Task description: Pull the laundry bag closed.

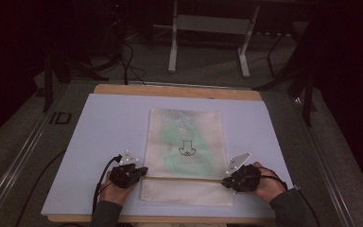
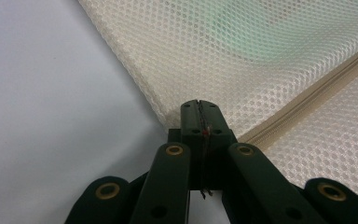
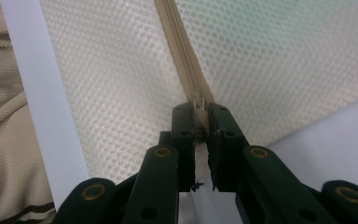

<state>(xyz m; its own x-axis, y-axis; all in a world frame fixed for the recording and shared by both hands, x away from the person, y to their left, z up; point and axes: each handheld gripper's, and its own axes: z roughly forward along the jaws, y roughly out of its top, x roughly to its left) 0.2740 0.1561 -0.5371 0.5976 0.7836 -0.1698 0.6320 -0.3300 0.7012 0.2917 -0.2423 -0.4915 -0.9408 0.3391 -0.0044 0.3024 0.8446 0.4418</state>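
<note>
A cream mesh bag lies flat at the centre of the pale worktop, its zipper running across the lower part of the frame. The left gripper has its jaws pressed together on the bag's left edge at the zipper's end. The right gripper pinches the zipper pull (a small cream tab) at the bag's right edge.

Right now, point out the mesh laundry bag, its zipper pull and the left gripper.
mesh laundry bag (image 1: 184,132), high view, on the upper panel of its mesh.
zipper pull (image 3: 198,103), right gripper view, on the small tab at the jaw tips.
left gripper (image 2: 199,103), left gripper view, at its closed fingertips.
</note>
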